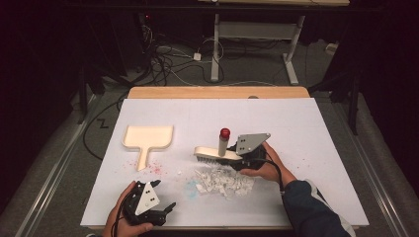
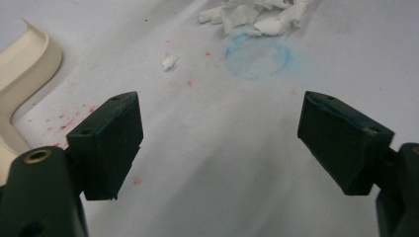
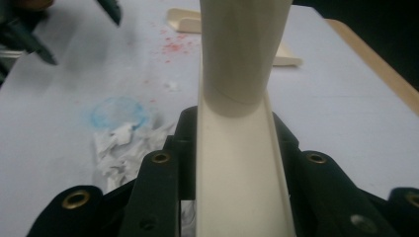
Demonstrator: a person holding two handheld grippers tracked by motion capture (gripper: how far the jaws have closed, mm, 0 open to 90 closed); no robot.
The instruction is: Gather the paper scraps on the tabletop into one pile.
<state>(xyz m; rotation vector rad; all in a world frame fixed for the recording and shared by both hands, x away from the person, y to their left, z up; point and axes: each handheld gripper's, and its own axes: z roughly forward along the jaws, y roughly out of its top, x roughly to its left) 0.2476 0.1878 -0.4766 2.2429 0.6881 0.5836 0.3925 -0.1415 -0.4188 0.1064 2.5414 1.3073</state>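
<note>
Brush (image 1: 211, 154) in cream plastic sits clamped in the right gripper (image 1: 237, 157), its handle pinched between the two black jaws, as the right gripper view shows with the handle (image 3: 240, 168) running straight up the middle. From where I stand the brush lies nearly level over the white table cover (image 1: 306, 128), bristles down, just above the far edge of the pile of torn paper scraps (image 1: 223, 180). The right hand (image 1: 267, 165) comes in from the lower right, its forearm in a dark sleeve. One upright tube with a red cap (image 1: 224, 142) appears just behind the brush; whether it touches the brush I cannot quite tell. The left gripper (image 1: 165, 210) rests low at the near edge of the table, held in the left hand (image 1: 126, 217), its jaws spread wide with nothing between them, pointing toward the scraps. One cream dustpan (image 1: 147, 139) lies flat to the left, well apart from the brush, handle toward the person. I count one brush, one dustpan, one tube, one pile of scraps and a single stray scrap (image 2: 169, 61) beside it. One faint blue ring (image 2: 257, 60) marks the cover next to the pile, and red specks (image 1: 157, 168) are scattered near the dustpan's handle.
</note>
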